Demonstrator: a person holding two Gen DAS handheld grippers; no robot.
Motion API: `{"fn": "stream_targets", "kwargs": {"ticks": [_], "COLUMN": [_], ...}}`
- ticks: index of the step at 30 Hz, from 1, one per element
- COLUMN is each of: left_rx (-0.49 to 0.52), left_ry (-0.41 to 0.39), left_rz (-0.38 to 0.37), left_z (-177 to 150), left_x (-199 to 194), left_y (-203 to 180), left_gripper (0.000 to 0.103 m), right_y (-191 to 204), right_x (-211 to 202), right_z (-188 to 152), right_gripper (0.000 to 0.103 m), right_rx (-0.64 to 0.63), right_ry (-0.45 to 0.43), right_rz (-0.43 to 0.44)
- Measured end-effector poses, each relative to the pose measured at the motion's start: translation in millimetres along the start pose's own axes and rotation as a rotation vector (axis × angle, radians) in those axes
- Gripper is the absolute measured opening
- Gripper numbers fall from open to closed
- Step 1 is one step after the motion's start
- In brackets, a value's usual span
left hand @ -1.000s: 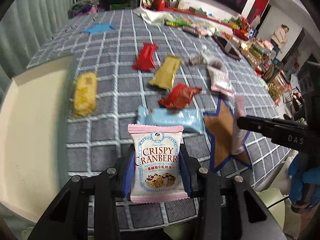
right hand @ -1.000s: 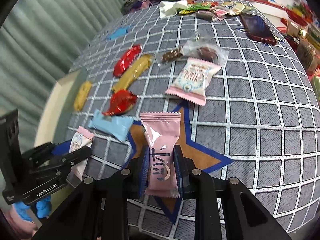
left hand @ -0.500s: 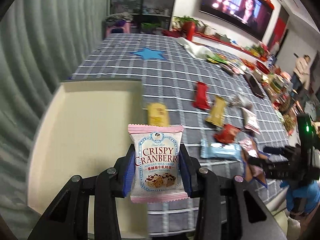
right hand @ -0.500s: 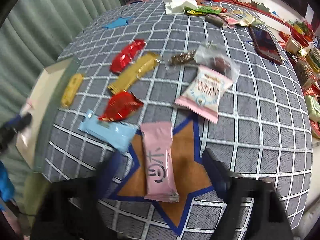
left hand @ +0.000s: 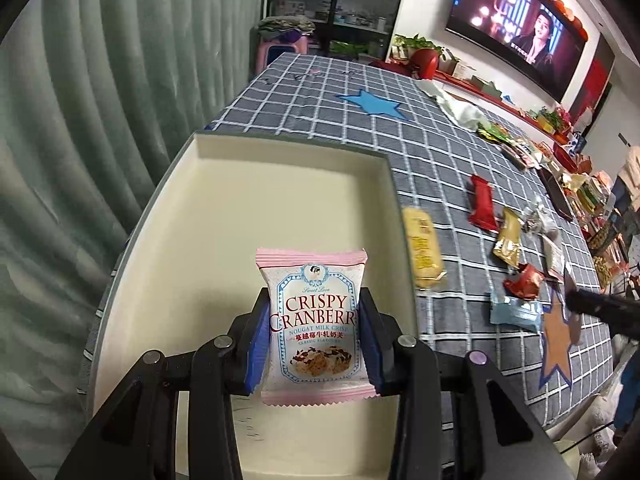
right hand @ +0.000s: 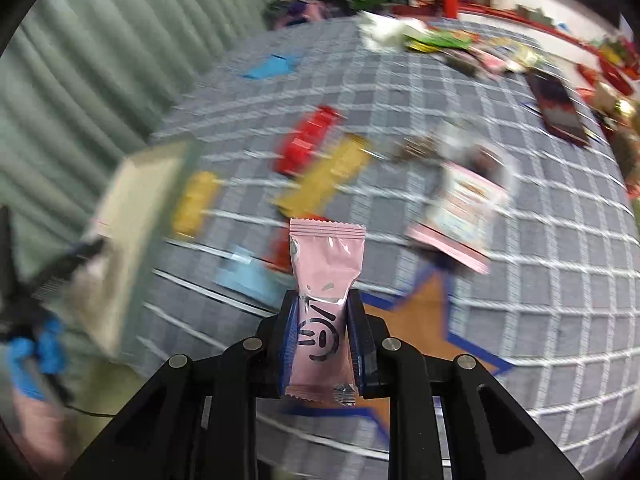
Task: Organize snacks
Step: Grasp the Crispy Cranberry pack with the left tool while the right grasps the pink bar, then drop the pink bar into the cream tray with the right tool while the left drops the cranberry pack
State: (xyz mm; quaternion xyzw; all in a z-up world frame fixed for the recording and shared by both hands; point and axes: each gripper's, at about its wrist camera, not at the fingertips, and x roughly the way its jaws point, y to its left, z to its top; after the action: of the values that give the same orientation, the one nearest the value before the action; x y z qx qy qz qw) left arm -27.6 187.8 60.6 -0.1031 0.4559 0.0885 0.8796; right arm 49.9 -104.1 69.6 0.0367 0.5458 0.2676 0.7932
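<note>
Left wrist view showed the left claw (left hand: pixel 312 340) gripping a cranberry packet (left hand: pixel 312 324) over the bare tray (left hand: pixel 224 216); the right claw (right hand: pixel 323 336) clamped a pink packet (right hand: pixel 325 280); several snacks (left hand: pixel 482 204) lay unsorted on the desk (left hand: pixel 456 148).

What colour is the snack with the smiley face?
Pink, with a black smiley face. The snack shows best in the right wrist view, held by the right gripper.
</note>
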Motion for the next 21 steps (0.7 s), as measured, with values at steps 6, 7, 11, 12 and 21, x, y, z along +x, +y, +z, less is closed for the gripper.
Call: {"fn": "stream_targets", "kwargs": {"ticks": [6,7,11,12,21], "left_rx": [-0.040,-0.042,-0.030,-0.029,-0.034], "left_ry": [0.024,0.028,0.036,0.036,0.012], "left_rz": [0.024,0.033,0.051,0.055,0.098], "left_z": [-5.3,-6.9,-10.8,-11.4,-13.4], "left_x": [8.6,10.2,16.6,17.6,29.6], "left_y": [26.3,30.6,40.6,42.2,63.8], "left_gripper": [0.044,0.044,0.045,0.046,0.079], "right_y": [91.9,106.7,151.7,159.8,134.9], "right_x": [30.4,38.0,74.4,81.3,90.1], "right_z": [32.8,37.1,49.1,51.9,54.7], "right_gripper": [0.025,0.025,0.025,0.025,0.091], "right_rx": [-0.088,-0.107,-0.140,-0.147,-0.130], "right_ry": [0.025,0.031,0.068,0.076,0.068], "right_rz": [0.220,0.233,0.269,0.268,0.060]}}
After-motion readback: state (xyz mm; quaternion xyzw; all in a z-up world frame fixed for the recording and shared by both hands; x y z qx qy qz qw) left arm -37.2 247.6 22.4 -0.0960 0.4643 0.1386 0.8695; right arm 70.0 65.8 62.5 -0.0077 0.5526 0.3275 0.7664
